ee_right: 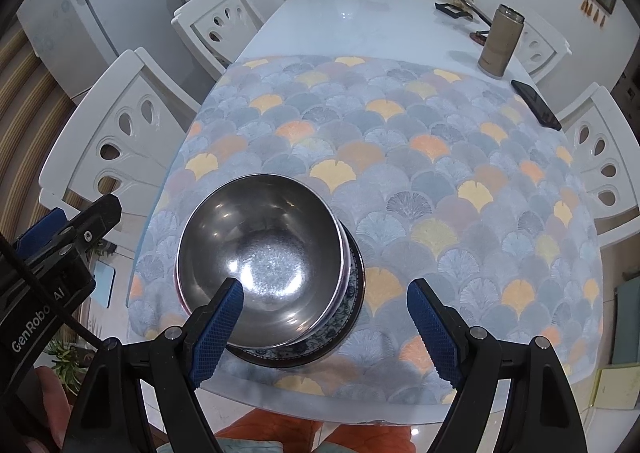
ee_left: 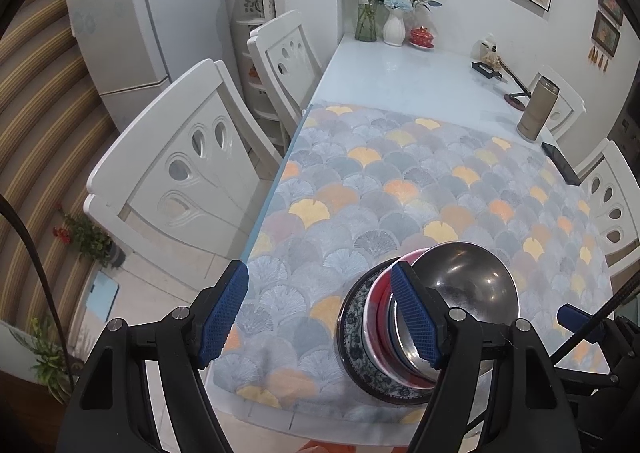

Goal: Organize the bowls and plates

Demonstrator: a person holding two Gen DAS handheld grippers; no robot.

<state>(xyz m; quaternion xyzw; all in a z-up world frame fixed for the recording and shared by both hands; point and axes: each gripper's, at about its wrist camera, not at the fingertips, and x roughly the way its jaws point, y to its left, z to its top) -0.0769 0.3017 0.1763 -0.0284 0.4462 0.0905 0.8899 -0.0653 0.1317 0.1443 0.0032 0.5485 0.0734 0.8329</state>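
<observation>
A stack of dishes stands on the patterned mat (ee_left: 400,181) near the table's front edge. Its base is a blue-and-white patterned plate (ee_left: 352,337), with a red bowl (ee_left: 378,293) on it and a steel bowl (ee_left: 468,281) nested on top. My left gripper (ee_left: 320,313) hangs open over the mat, left of the stack, and its right finger (ee_left: 416,317) hides part of the bowls' rims. In the right wrist view the steel bowl (ee_right: 260,253) sits on the plate (ee_right: 340,329). My right gripper (ee_right: 326,329) is open above the stack's near right side, with nothing between its pads.
White chairs (ee_left: 180,173) (ee_right: 600,165) line both sides of the table. At the right edge are a tan thermos (ee_right: 500,41) and a dark phone (ee_right: 536,103). Two vases with flowers (ee_left: 394,27) and a red lidded cup (ee_left: 421,36) stand at the far end.
</observation>
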